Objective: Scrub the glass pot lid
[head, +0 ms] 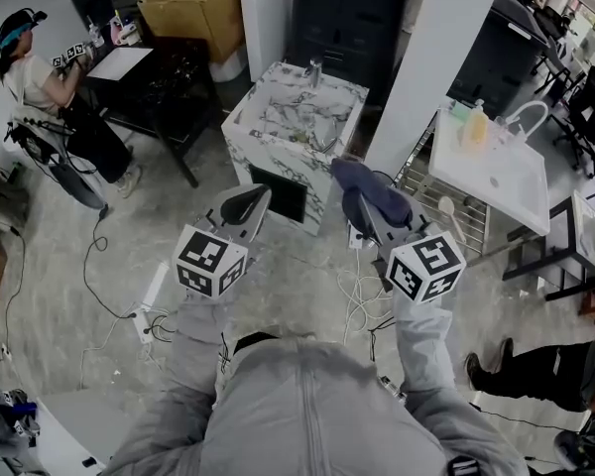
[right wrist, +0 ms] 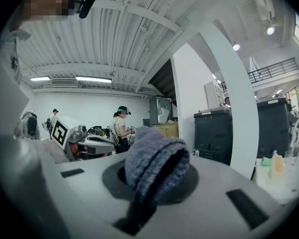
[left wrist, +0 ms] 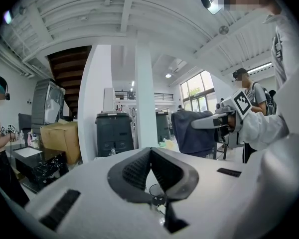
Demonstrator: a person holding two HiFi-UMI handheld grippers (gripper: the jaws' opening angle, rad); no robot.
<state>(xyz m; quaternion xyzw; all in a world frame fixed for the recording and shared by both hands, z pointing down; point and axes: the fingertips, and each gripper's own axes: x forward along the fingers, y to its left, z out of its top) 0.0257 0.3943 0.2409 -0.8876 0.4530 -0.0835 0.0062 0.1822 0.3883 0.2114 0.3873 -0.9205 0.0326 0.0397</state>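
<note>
No glass pot lid shows in any view. Both grippers are held up in the air in front of the person's chest. My left gripper [head: 246, 204] [left wrist: 150, 151] is shut, its dark ribbed pads meeting at the tip with nothing between them. My right gripper [head: 362, 198] [right wrist: 157, 176] is shut on a blue knitted cloth [head: 375, 191] [right wrist: 154, 166], which bulges out over its jaws and hides them. The left gripper view also catches the right gripper's blue cloth [left wrist: 192, 132] off to the right.
Ahead and below stands a marble-topped counter [head: 299, 115] with a small can on it. A white sink unit [head: 491, 175] with bottles is at the right, beside a white pillar [head: 431, 58]. Cables lie on the floor. Another person [head: 40, 77] works at a dark table, far left.
</note>
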